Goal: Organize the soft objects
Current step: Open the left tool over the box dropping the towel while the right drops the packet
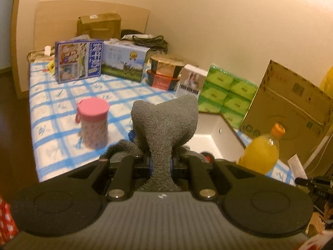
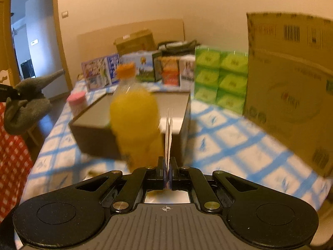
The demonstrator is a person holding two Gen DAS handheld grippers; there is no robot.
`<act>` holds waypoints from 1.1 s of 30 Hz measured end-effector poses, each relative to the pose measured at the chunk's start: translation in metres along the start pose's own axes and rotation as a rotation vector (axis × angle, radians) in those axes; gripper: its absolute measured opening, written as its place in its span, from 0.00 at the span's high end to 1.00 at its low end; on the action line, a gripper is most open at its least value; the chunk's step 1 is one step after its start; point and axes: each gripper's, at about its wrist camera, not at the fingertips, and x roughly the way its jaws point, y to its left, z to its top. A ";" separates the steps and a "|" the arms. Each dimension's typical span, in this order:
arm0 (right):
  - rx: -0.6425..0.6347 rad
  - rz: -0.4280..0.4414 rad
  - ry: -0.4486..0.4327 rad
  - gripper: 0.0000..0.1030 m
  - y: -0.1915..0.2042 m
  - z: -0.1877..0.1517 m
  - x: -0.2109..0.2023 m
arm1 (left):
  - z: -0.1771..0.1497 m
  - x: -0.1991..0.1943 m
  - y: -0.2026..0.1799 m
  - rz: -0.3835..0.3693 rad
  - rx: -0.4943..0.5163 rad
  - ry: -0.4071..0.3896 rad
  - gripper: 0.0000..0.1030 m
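Note:
My left gripper (image 1: pixel 161 162) is shut on a grey terry towel (image 1: pixel 166 120), which bunches up above the jaws and hangs over the table's front edge; it also shows at the far left of the right wrist view (image 2: pixel 25 104). My right gripper (image 2: pixel 167 166) is shut on a thin white packet (image 2: pixel 169 133) held edge-on and upright. A white open box (image 1: pixel 214 137) sits just beyond the towel, and appears as a box (image 2: pixel 129 123) behind the bottle in the right wrist view.
An orange juice bottle (image 1: pixel 262 150) (image 2: pixel 135 120) stands close by the right gripper. A pink-lidded canister (image 1: pixel 93 123) stands on the blue checked tablecloth (image 1: pixel 62 95). Green tissue packs (image 1: pixel 226 91), cartons and a large cardboard box (image 2: pixel 291 87) line the back and right.

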 end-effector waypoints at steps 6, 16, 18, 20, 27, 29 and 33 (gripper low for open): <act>-0.033 0.065 -0.059 0.97 -0.032 0.058 0.032 | 0.041 0.046 -0.016 -0.061 -0.001 0.005 0.88; -0.136 0.205 -0.018 0.97 -0.060 0.112 0.144 | 0.077 0.148 -0.050 -0.118 0.037 0.070 0.88; -0.159 0.230 0.006 0.97 -0.062 0.115 0.167 | 0.078 0.169 -0.054 -0.127 0.038 0.091 0.88; -0.181 0.249 0.027 0.97 -0.063 0.116 0.190 | 0.075 0.192 -0.058 -0.136 0.035 0.114 0.88; -0.178 0.322 0.075 0.94 -0.071 0.121 0.261 | 0.063 0.256 -0.072 -0.162 0.032 0.182 0.88; -0.184 0.284 0.078 0.71 -0.071 0.119 0.274 | 0.058 0.271 -0.077 -0.163 0.042 0.201 0.87; -0.129 0.285 0.072 0.48 -0.082 0.115 0.287 | 0.049 0.293 -0.082 -0.162 0.052 0.251 0.85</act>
